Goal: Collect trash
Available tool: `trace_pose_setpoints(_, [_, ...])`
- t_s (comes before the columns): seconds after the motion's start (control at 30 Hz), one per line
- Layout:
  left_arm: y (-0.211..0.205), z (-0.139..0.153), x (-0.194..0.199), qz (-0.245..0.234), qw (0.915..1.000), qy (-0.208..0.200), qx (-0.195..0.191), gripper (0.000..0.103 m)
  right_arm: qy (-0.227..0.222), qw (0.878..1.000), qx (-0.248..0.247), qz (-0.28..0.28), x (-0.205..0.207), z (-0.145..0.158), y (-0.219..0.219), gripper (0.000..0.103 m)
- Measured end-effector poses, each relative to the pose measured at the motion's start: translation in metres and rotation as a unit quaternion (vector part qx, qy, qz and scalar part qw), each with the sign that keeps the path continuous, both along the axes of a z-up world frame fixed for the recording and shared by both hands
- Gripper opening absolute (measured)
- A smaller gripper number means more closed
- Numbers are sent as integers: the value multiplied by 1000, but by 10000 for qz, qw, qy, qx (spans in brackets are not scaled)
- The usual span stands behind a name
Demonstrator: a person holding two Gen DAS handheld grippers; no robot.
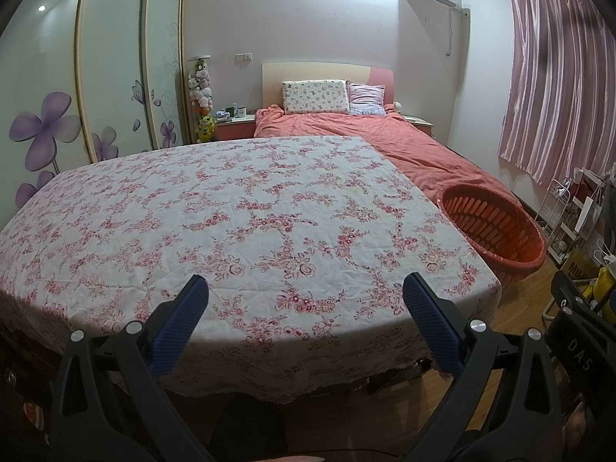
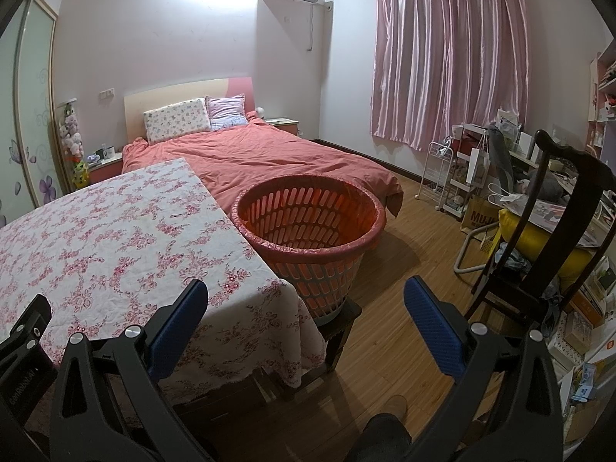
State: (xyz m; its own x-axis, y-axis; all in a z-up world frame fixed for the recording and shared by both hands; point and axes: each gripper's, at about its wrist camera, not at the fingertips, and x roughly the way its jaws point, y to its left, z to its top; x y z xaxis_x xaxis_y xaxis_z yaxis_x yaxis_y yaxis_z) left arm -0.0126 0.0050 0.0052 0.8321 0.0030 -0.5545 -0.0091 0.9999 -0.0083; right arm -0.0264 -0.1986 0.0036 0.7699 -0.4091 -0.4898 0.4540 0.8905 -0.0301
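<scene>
1. Grippers: we hold left gripper (image 1: 306,288) and right gripper (image 2: 306,294) wide apart, both empty.
2. Basket (image 2: 308,211) stands beside worktop (image 1: 231,200); no trash visible, so we scan before reaching.

Both views bedward, sharing table (image 1: 238,208) (image 2: 96,231), basket (image 1: 496,227) (image 2: 312,227).

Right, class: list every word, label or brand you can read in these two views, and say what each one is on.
"DAS": on the right gripper, seen in the left view.
"MUJI", partly hidden: on the brown bag by the rack.
White lettering on the left gripper: too blurred to read.
Boxes at far right: print too small.
</scene>
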Motion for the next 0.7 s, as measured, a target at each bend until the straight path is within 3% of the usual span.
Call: trace_pose_setpoints(0.7, [-1,-3,-2,-25,10000,-15,33,99,4,10000,7,1,0,1,0,101])
